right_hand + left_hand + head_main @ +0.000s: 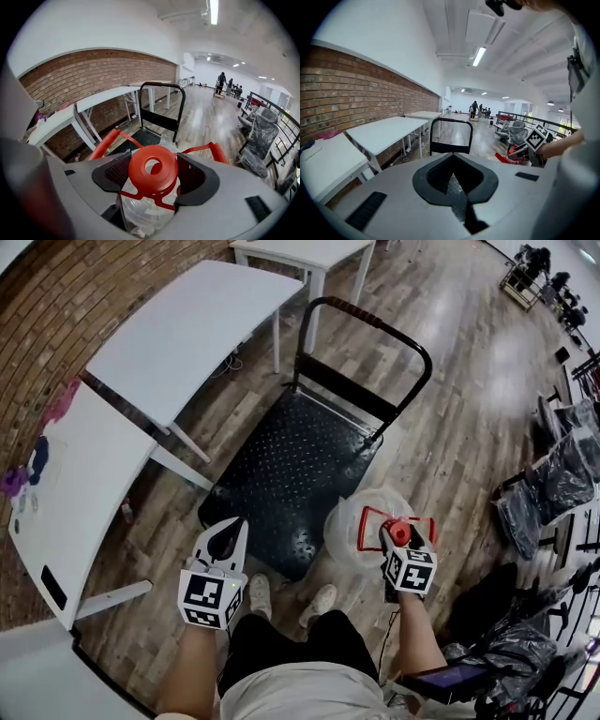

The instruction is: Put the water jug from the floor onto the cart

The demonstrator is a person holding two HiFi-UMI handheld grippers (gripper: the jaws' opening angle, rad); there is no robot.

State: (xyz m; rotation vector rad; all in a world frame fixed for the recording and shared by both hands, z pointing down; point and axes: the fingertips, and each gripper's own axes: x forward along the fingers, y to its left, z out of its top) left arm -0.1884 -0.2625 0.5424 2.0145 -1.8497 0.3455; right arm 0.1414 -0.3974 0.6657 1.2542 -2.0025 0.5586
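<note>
- Two grippers are showing, and only the right gripper (pixel 400 536) is working: its jaws are closing on the red cap (pixel 152 169) at the neck of the water jug (pixel 356 519), one pad on each side.
- The jug is sitting just beside the near right corner of the cart (pixel 291 465), off the deck; I cannot tell whether its base is resting on the floor or hanging clear of it.
- The left gripper (pixel 232 529) is hovering over the cart's near edge with its jaws together, holding nothing.
- The grip on a round, smooth cap is looking narrow for a big jug, so I am judging that the pads should be sitting low, under the cap's lip, before any lifting.
- The lift is probably going best straight up and slow, since a jug hanging from its neck is likely to be swinging.
- The red carry handle (pixel 101 143) is arching beside the cap; the free left gripper could be steadying it or the body.
- The landing spot worth aiming for is the middle of the dark deck, away from the upright push handle (pixel 370 320) and the edge.
</note>
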